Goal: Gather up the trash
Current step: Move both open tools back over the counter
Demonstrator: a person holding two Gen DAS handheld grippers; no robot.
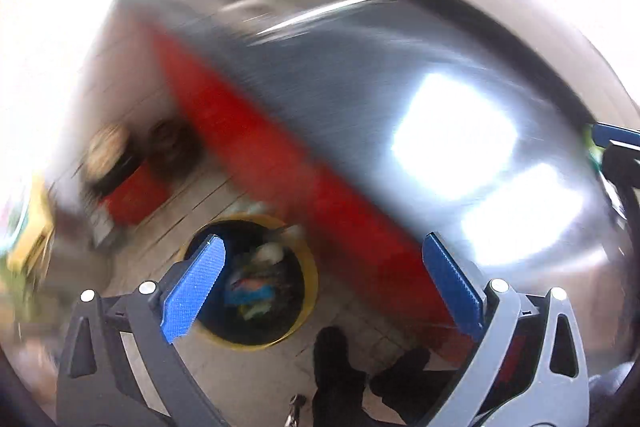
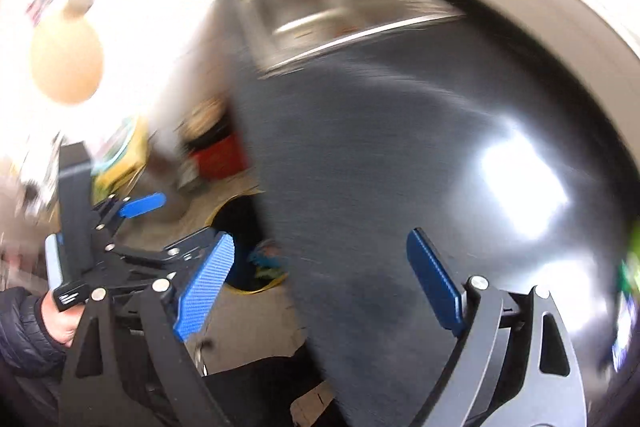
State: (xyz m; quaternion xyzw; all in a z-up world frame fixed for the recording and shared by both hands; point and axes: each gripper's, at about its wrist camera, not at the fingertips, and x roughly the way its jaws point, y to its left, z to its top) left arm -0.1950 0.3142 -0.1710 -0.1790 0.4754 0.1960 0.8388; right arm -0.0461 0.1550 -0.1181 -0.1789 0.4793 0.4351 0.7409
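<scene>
Both frames are pretty smeared with motion blur, so take the fine details loosely. Closest in, the left gripper has its blue pads spread wide with nothing between them, and the right gripper is the same: released, empty. In the right wrist view you can also see the person's hand in a dark puffy sleeve gripping the left tool's handle. Down by the bottom edge of the left view are the person's dark shoes on the tiled floor.

Just past the left pads sits the yellow-rimmed bin on the floor, with the trash inside, some blue and white bits, too blurry to name. It's right beside the red cabinet front. Above that runs the dark countertop with window glare on it, and at the far end the steel sink.
</scene>
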